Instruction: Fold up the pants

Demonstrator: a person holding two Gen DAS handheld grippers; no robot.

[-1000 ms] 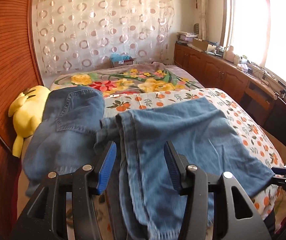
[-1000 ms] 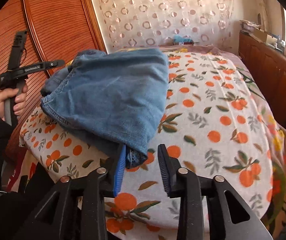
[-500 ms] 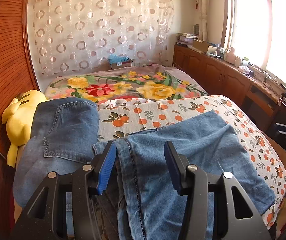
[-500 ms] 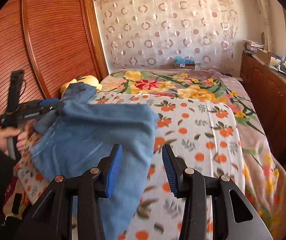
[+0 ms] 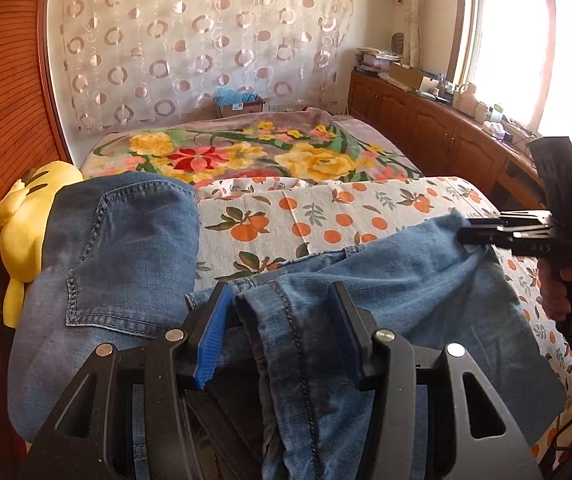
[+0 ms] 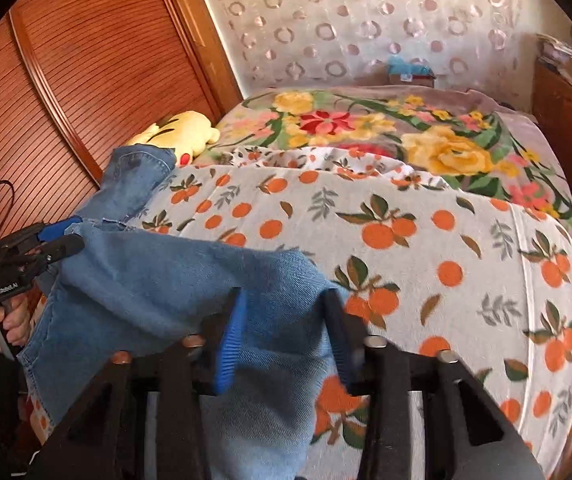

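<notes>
Blue denim pants [image 5: 386, 304] lie across the orange-print sheet [image 5: 286, 216], with the seat and its back pocket [image 5: 125, 248] at the left. My left gripper [image 5: 277, 332] is shut on a thick fold of the pants; the right wrist view shows the left gripper [image 6: 55, 236] holding that edge up. My right gripper [image 6: 283, 336] has the leg's far corner [image 6: 286, 276] between its jaws, which are closing and still apart. In the left wrist view a hand holds the right gripper [image 5: 482, 234] at that corner.
A yellow plush toy [image 5: 25, 216] lies against the slatted wooden wardrobe [image 6: 85, 60] on the left. A floral blanket [image 5: 265, 152] covers the far half of the bed. Wooden cabinets [image 5: 426, 120] with clutter run under the window at the right.
My right gripper has left the hem near the bed's front edge and moved up along the leg to its far corner. My left gripper has drifted a little along the fold.
</notes>
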